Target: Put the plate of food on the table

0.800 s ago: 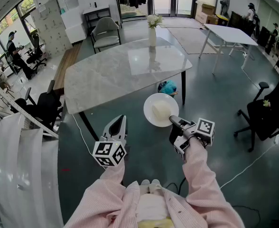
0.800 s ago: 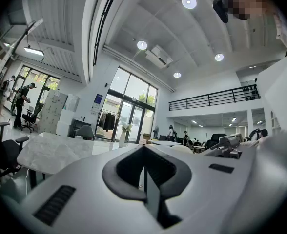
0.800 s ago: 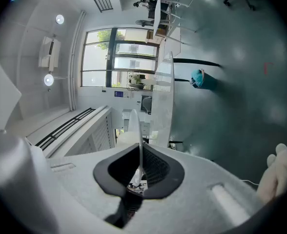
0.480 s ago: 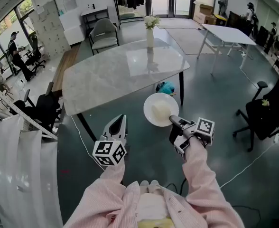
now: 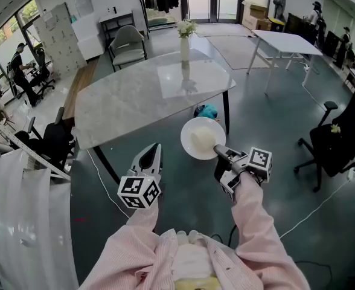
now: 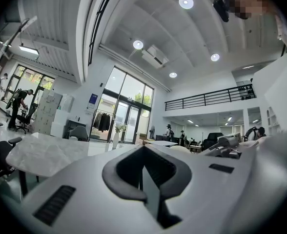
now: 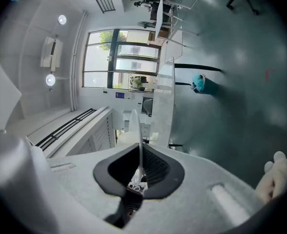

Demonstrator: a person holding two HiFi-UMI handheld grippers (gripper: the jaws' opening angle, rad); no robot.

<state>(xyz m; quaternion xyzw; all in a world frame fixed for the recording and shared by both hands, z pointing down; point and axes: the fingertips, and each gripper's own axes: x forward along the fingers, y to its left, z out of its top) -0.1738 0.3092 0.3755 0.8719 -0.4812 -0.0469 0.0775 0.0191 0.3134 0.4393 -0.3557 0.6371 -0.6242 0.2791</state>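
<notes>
While your right claw point(image 5: 218, 152) pinches its rim, the plate of food point(image 5: 200, 139) hangs short of the worktop point(image 5: 135, 101) near edge, not yet set down; your left claw point(image 5: 152, 154) is pressed together, empty.

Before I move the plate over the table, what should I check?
1. Grip: ok. The right gripper is shut on the rim of the plate.
2. Load: ok. The food sits near the plate's middle.
3. Position: not ok. The plate hangs over the floor, beside the near edge of the table.
4. Landing spot: ok. The table's near part is bare; the vase stands at the far side.
5. Other hand: ok. The left gripper is shut, empty, apart from the plate.
</notes>
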